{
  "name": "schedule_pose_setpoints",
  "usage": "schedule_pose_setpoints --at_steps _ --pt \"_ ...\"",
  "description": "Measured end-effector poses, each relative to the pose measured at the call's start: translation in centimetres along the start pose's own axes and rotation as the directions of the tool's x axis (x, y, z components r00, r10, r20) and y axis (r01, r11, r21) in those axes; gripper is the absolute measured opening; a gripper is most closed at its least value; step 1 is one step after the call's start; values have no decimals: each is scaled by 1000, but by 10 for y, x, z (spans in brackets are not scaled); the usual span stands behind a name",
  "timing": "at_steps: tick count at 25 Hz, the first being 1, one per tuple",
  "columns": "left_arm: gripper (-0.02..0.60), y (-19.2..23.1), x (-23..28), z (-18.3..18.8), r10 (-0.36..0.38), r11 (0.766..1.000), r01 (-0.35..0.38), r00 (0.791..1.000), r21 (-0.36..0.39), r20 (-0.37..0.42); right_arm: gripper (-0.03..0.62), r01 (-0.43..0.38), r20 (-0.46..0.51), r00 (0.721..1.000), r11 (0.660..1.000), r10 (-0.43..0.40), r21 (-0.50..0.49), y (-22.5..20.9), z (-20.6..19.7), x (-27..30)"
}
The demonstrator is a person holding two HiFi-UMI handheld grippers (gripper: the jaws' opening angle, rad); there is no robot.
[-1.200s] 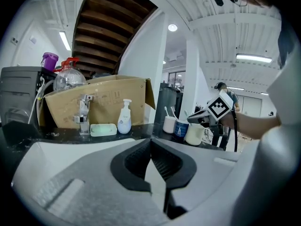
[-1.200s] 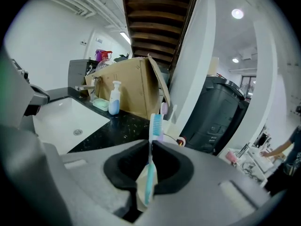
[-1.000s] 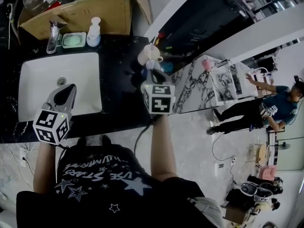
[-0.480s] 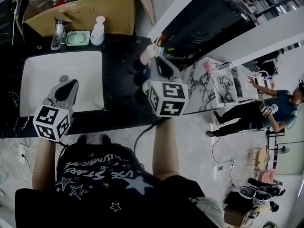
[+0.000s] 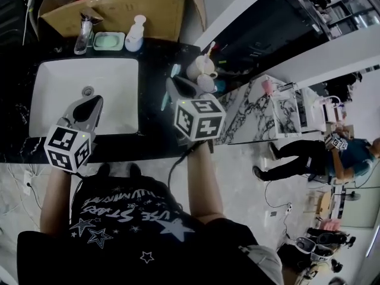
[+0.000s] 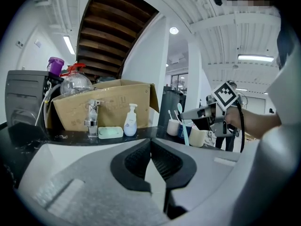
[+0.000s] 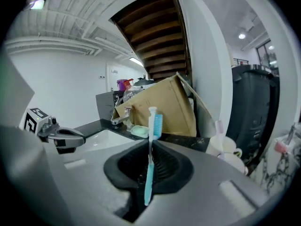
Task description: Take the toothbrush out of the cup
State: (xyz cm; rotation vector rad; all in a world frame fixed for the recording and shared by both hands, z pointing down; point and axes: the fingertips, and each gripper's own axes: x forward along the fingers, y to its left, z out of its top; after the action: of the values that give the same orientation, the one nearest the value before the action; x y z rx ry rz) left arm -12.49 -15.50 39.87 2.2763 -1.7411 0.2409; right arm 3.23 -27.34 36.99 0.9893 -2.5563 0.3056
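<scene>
Right gripper (image 7: 150, 147): I have it clamped on the toothbrush (image 7: 149, 178) mid-handle.
Toothbrush: likely light, stiff, slippery plastic.
Left gripper (image 6: 150, 147): closed, empty.

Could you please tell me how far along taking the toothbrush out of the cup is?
Done: the teal toothbrush is clear of the cups beside it on the counter. In hand: the right gripper is shut on its handle, bristles up. The left gripper is shut and empty over the sink. Left: probably only setting it down.
</scene>
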Motion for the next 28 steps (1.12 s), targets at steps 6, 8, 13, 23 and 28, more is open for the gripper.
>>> schedule_pose_setpoints --at_steps 6,8,13,23,28 --pt "9 10 -5 -6 4 1000 -4 1000 -8 -16 28 -39 -56 997 990 46 133 12 -25 29" --pt "9 15 -5 -7 3 1000 -3 1000 -11 -20 28 -30 -69 997 987 41 159 15 -30 39" --pt "9 31 0 -9 -11 1000 11 1000 -12 -26 28 36 -115 993 974 -10 224 17 -48 64" --pt "9 54 19 -20 -110 994 109 992 -18 -66 28 189 -270 956 942 -112 276 15 -98 99" --pt "9 57 27 -28 -162 986 158 983 -47 -88 28 234 -340 928 949 -152 212 17 -108 104"
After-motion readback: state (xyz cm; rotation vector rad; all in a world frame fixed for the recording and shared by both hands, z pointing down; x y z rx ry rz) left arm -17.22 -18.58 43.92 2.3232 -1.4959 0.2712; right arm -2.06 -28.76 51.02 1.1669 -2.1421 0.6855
